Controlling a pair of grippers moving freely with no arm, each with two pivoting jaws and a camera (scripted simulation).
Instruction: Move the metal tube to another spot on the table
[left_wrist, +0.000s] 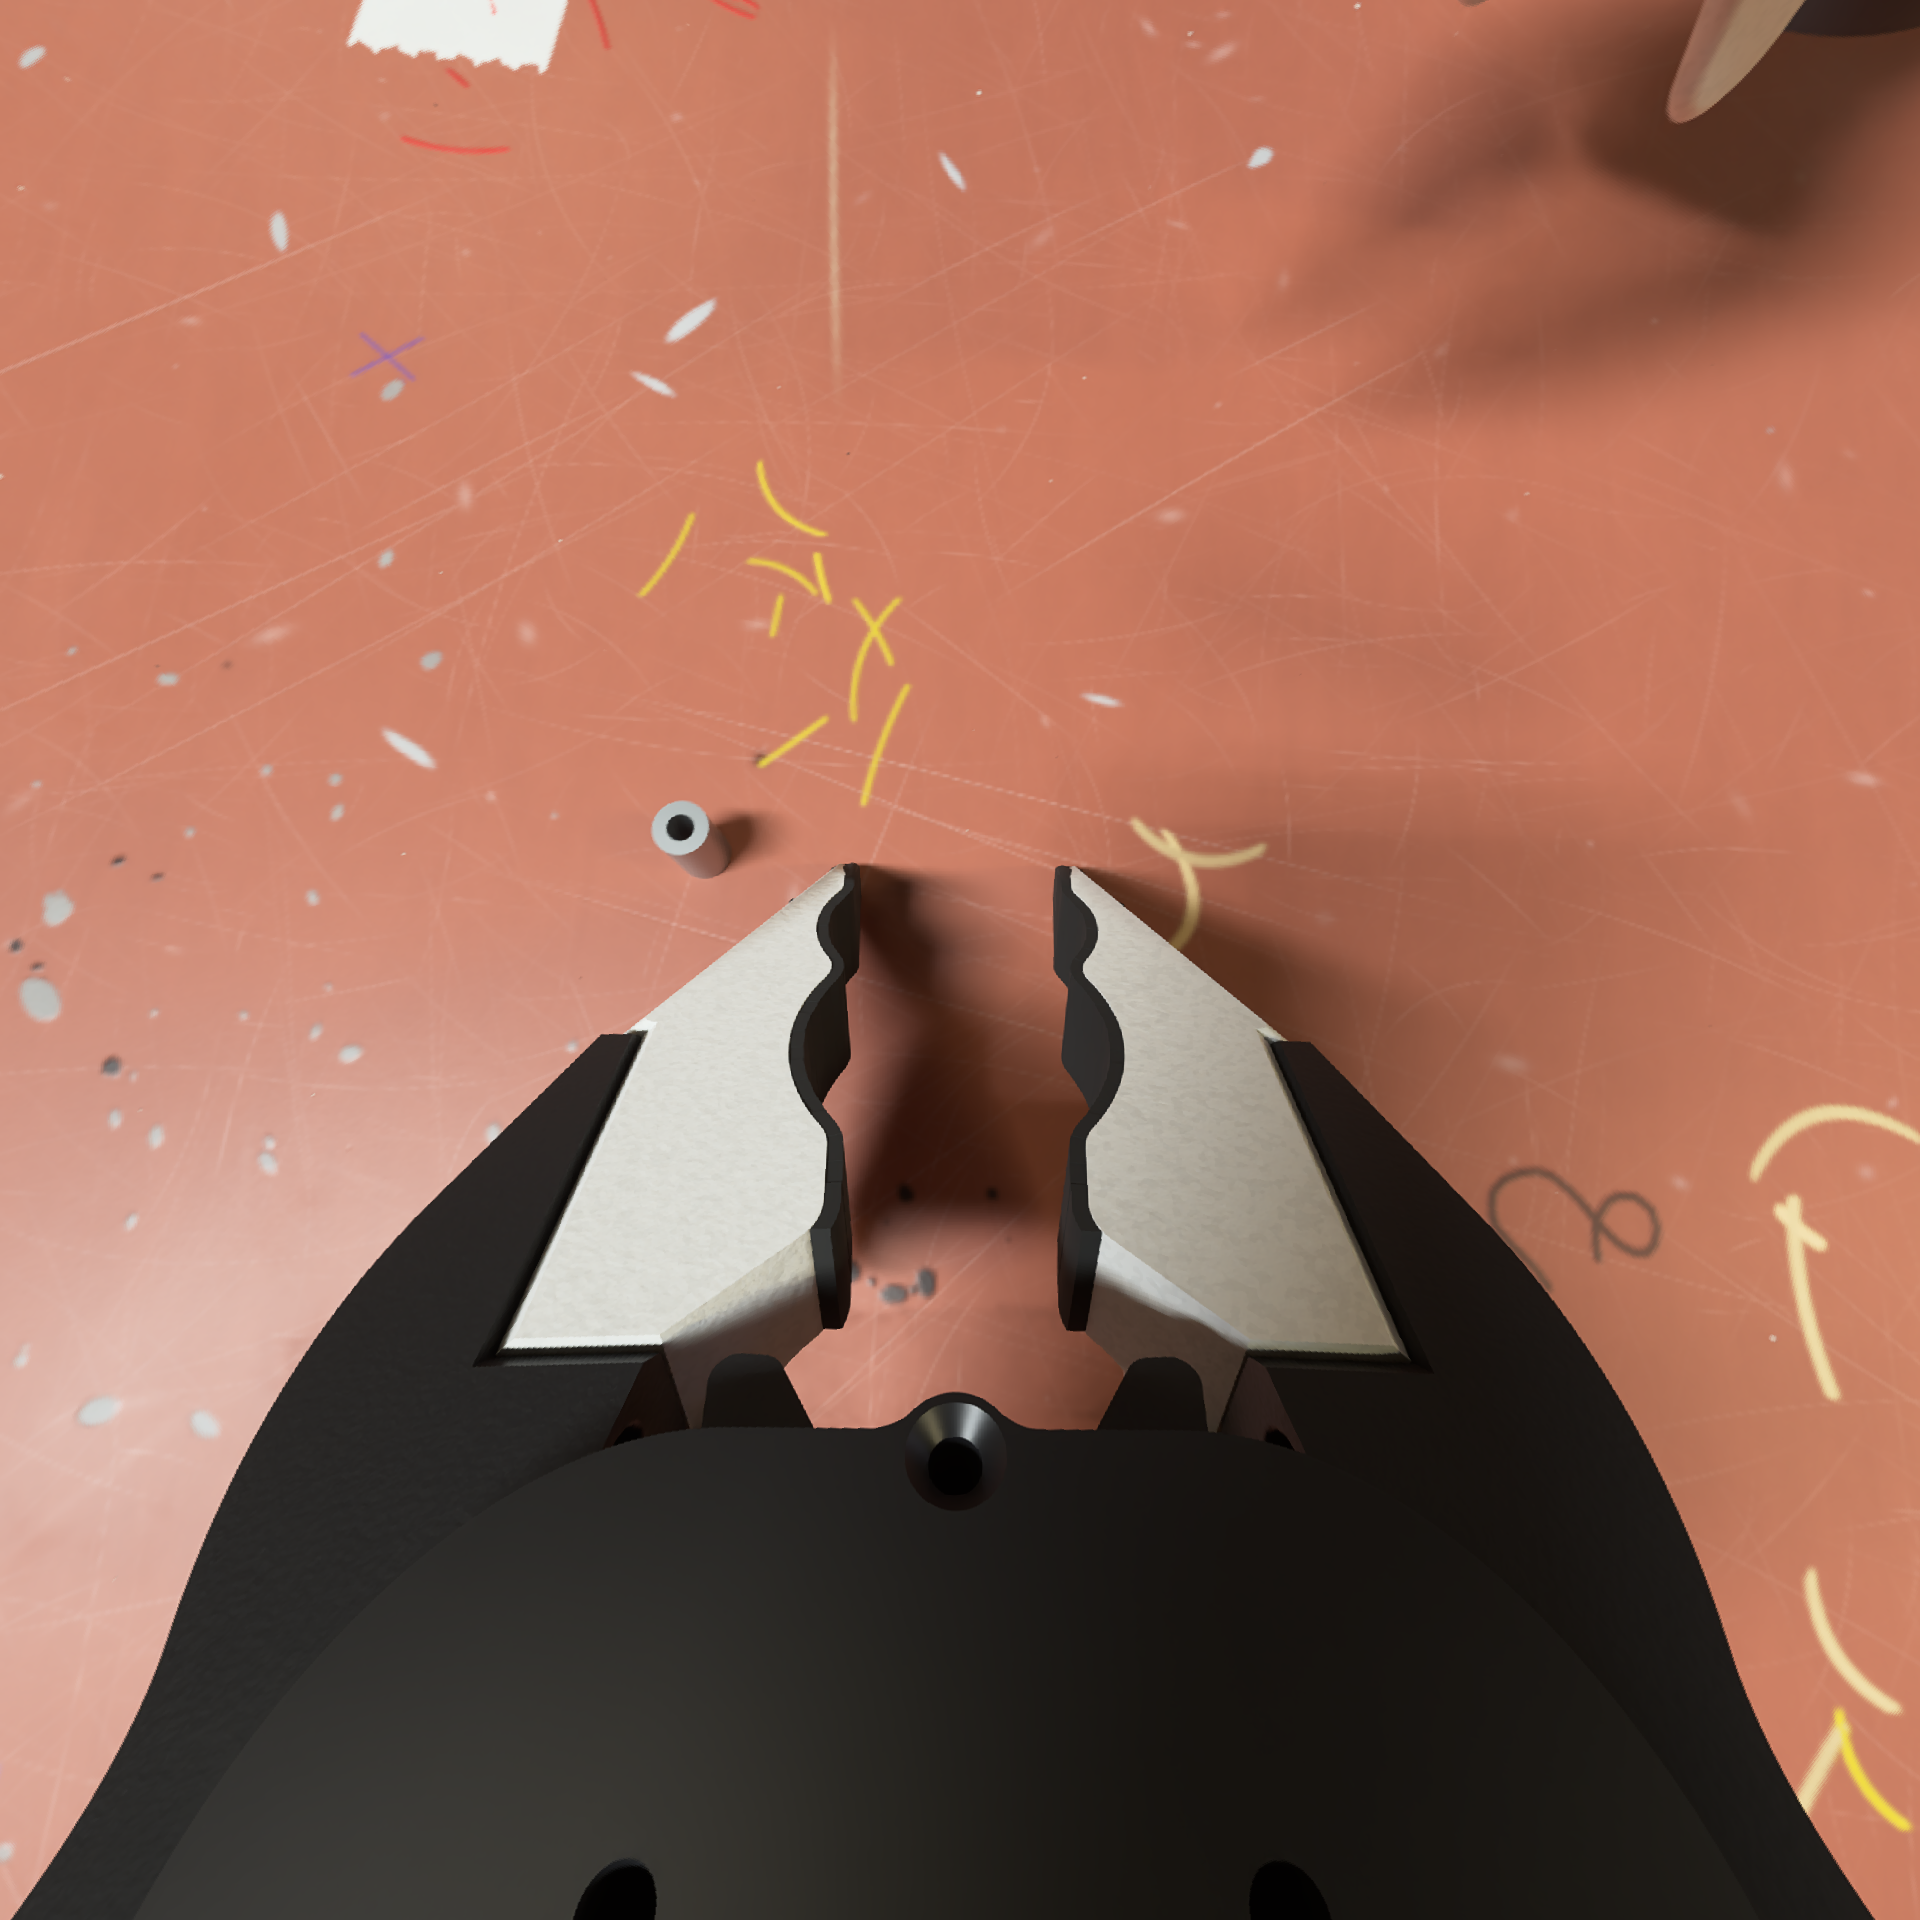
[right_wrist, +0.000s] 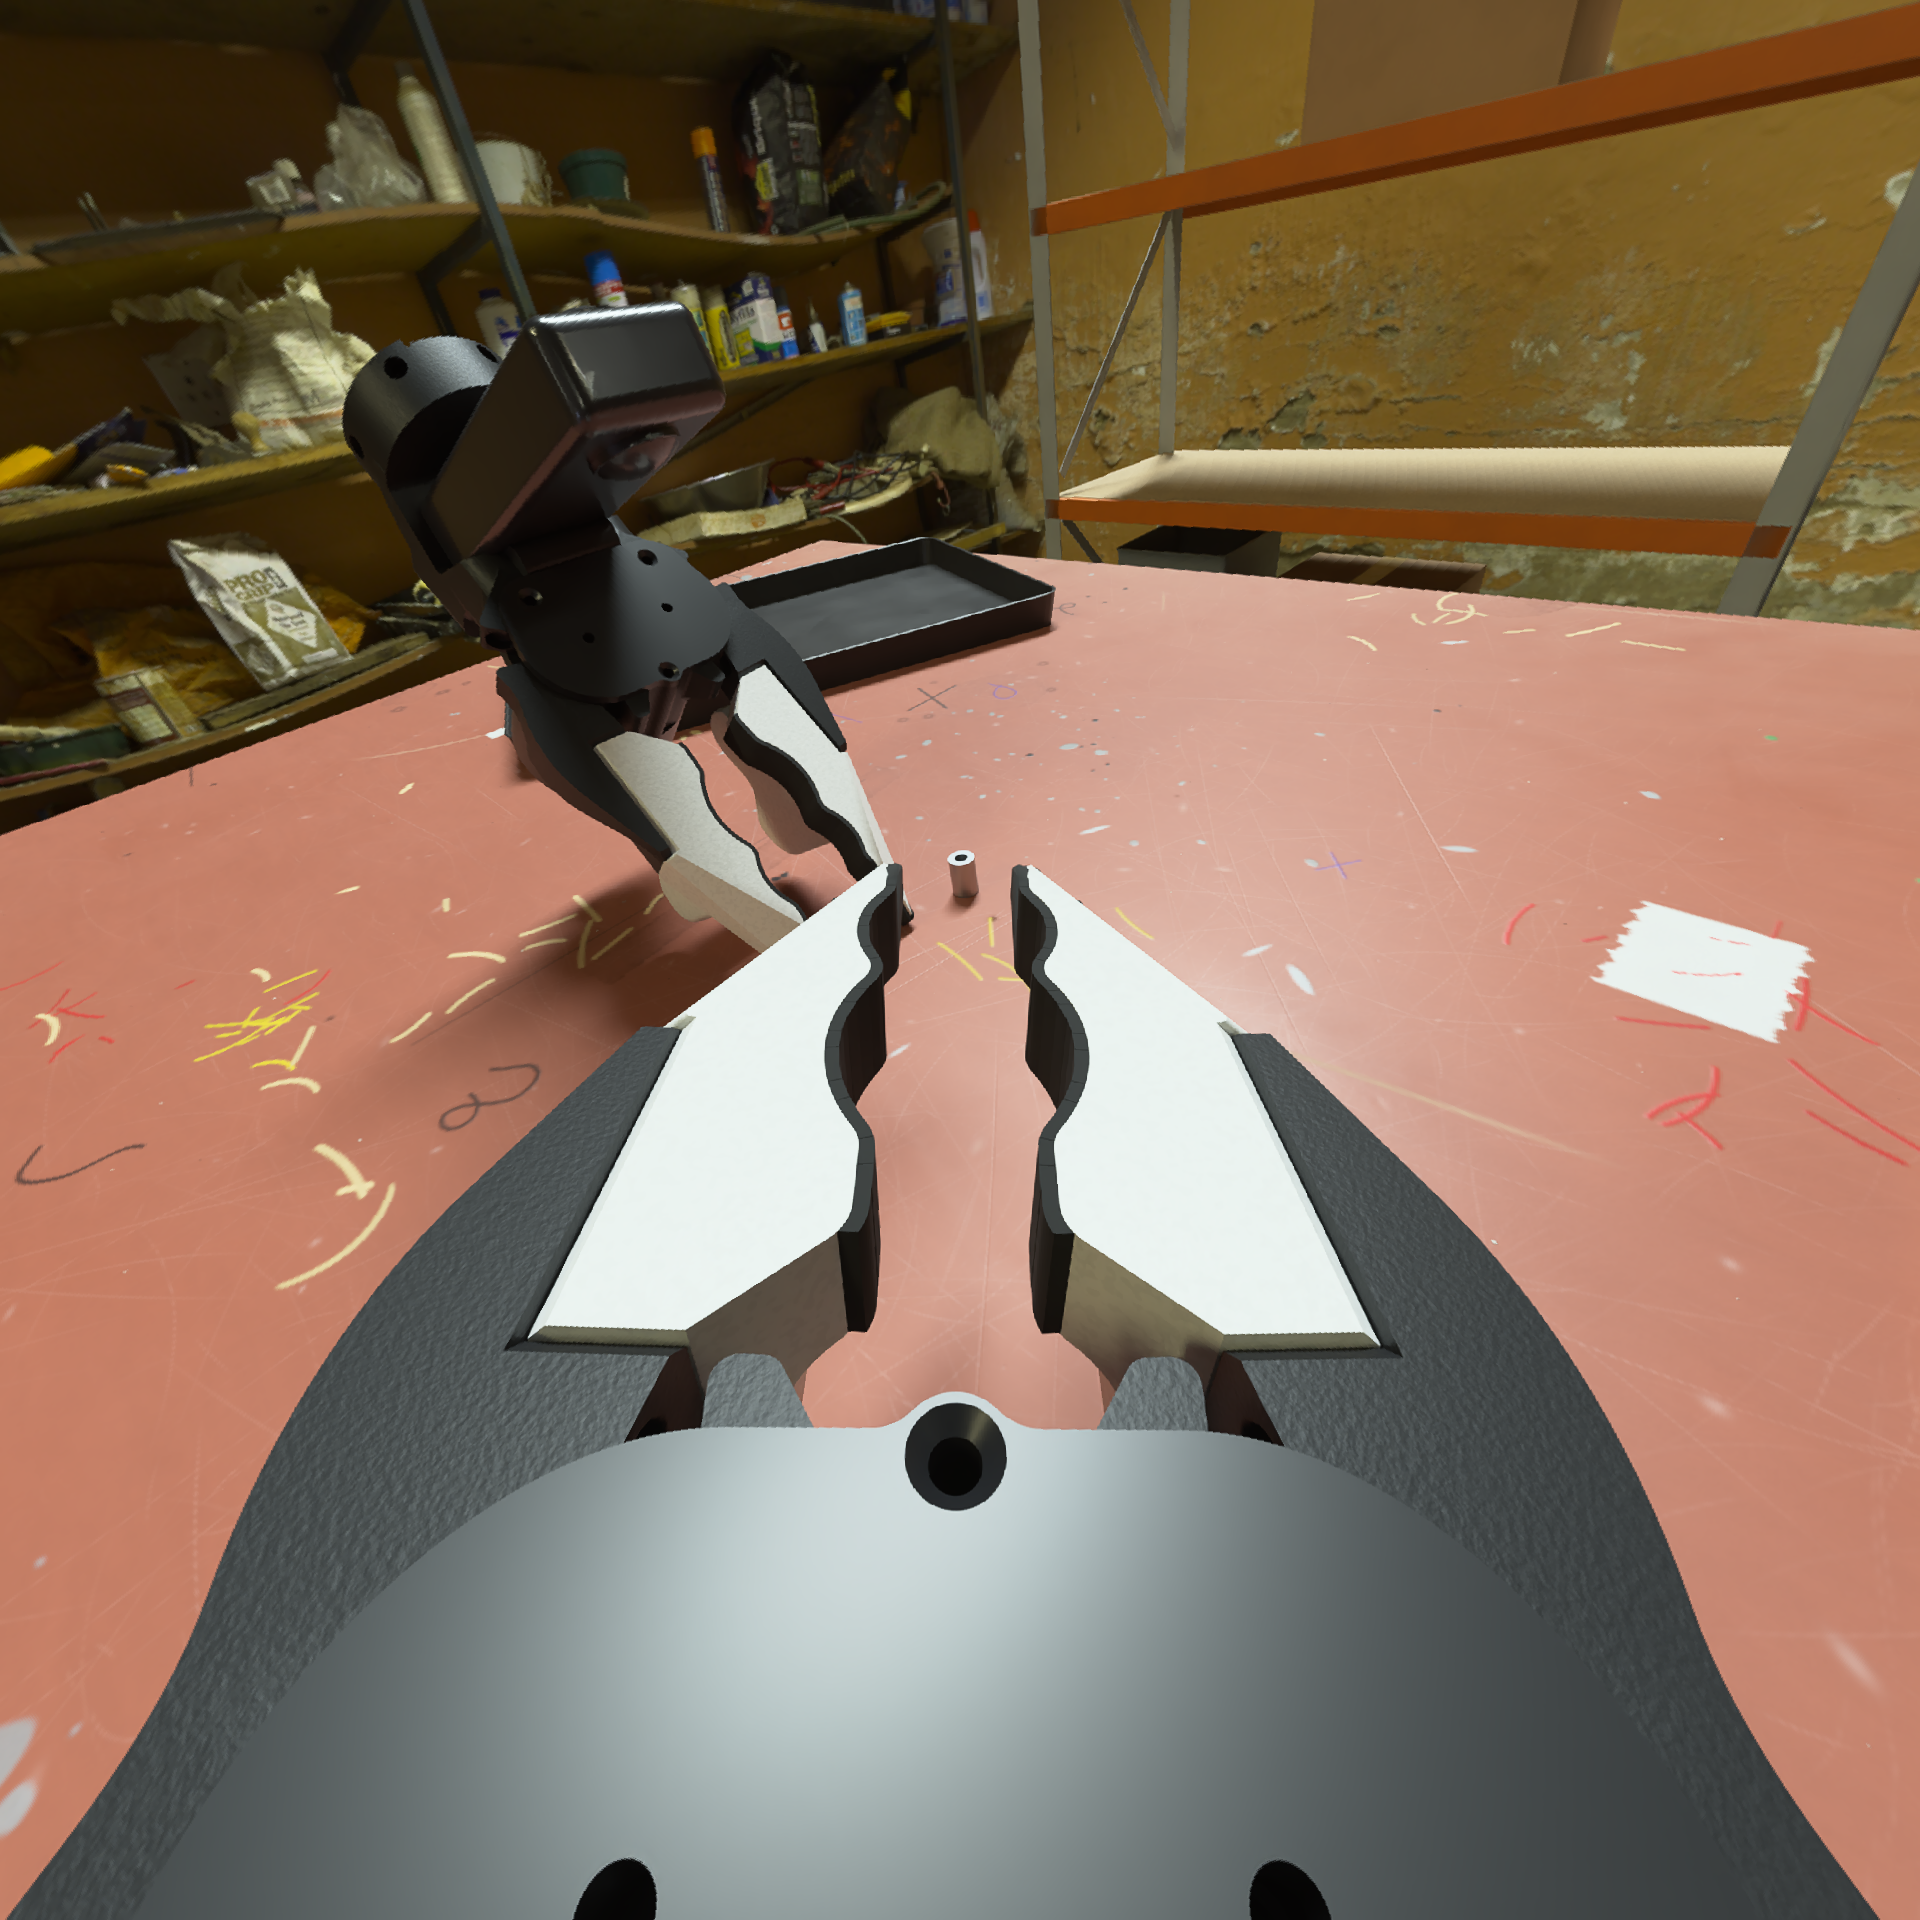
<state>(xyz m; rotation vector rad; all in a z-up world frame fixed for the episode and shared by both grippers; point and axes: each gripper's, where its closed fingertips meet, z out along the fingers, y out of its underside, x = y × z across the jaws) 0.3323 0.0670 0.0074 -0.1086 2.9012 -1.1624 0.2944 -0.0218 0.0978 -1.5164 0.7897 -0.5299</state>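
The metal tube (left_wrist: 689, 837) stands upright on the pink tabletop (left_wrist: 1351, 520), its bore facing up, untouched by either claw. The left claw (left_wrist: 956, 873) is released, jaws apart with nothing between them, tilted down so its tips sit just beside the tube, which lies off the outer side of one finger. The right claw (right_wrist: 956, 878) is also released and empty, pointing toward the tube, which shows just beyond the gap of its tips. Yellow scribbles (left_wrist: 821, 623) mark the tabletop near the tube. A black tray (right_wrist: 904, 603) lies well beyond the tube at the tabletop's far edge, and a white patch (right_wrist: 1704, 966) lies well apart from the tube.
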